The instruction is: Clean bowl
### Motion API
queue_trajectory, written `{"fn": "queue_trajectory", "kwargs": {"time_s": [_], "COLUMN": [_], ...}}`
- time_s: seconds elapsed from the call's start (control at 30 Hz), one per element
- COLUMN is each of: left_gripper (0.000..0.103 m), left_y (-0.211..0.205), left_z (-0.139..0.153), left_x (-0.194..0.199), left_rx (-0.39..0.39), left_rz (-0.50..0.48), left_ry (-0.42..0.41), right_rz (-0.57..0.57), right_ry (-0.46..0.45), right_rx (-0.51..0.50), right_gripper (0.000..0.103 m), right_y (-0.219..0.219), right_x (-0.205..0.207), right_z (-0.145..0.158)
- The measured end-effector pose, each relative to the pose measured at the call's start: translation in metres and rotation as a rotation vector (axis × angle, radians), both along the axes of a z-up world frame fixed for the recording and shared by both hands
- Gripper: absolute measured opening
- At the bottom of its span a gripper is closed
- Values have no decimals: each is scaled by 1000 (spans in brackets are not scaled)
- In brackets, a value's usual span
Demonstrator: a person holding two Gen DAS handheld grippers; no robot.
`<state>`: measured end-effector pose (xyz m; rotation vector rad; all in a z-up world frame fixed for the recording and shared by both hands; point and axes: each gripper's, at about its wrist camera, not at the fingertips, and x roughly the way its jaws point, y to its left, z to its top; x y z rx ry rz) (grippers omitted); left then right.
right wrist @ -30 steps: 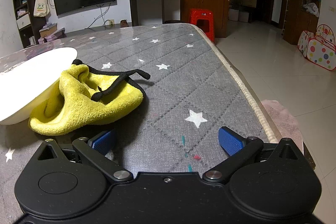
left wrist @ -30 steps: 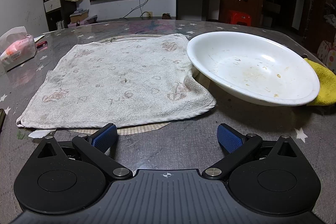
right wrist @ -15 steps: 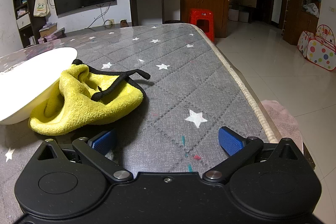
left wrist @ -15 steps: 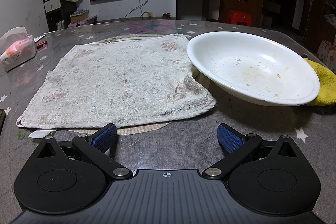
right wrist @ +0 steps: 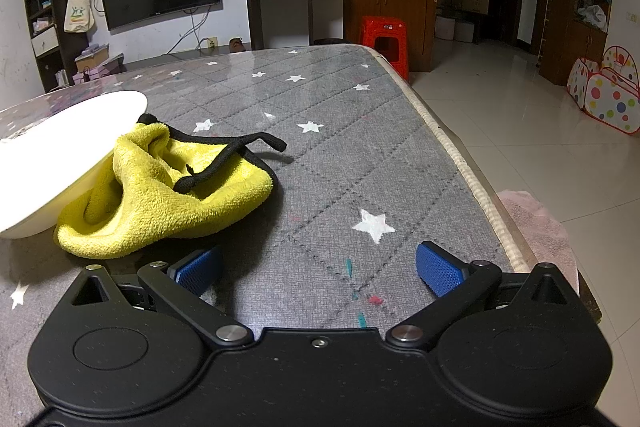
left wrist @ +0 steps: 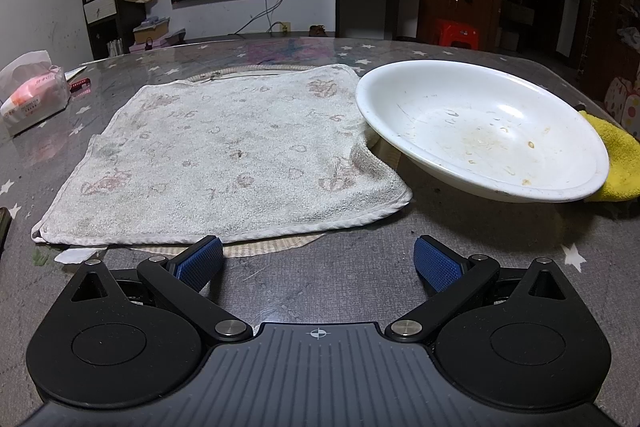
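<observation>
A wide white bowl (left wrist: 484, 127) with dried food specks inside sits on the table, tilted, its right edge propped on a yellow cloth (left wrist: 618, 155). In the right wrist view the bowl (right wrist: 60, 163) shows at the left, and the crumpled yellow cloth (right wrist: 160, 199) with black trim lies partly under its rim. My left gripper (left wrist: 318, 261) is open and empty, low over the table in front of a stained white towel (left wrist: 224, 155). My right gripper (right wrist: 318, 269) is open and empty, just right of the yellow cloth.
A grey star-patterned table cover (right wrist: 340, 155) spreads under everything. The table's right edge (right wrist: 472, 183) drops to a tiled floor. A tissue pack (left wrist: 32, 95) lies at the far left. A red stool (right wrist: 384, 43) stands beyond the table.
</observation>
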<state>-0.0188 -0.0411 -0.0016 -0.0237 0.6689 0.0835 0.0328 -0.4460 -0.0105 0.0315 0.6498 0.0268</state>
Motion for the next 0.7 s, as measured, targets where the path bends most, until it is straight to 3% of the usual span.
{"fn": "queue_trajectory", "kwargs": {"time_s": [0.7], "left_gripper": [103], "left_y": [-1], "left_z": [-1], "left_x": [0], "left_rx": [4], "left_rz": [-1], "left_ry": [0], "right_rz": [-2], "right_ry": [0], "right_rx": [0], "right_gripper": [103], "right_y": [3], "right_x": [0], "right_z": [0]}}
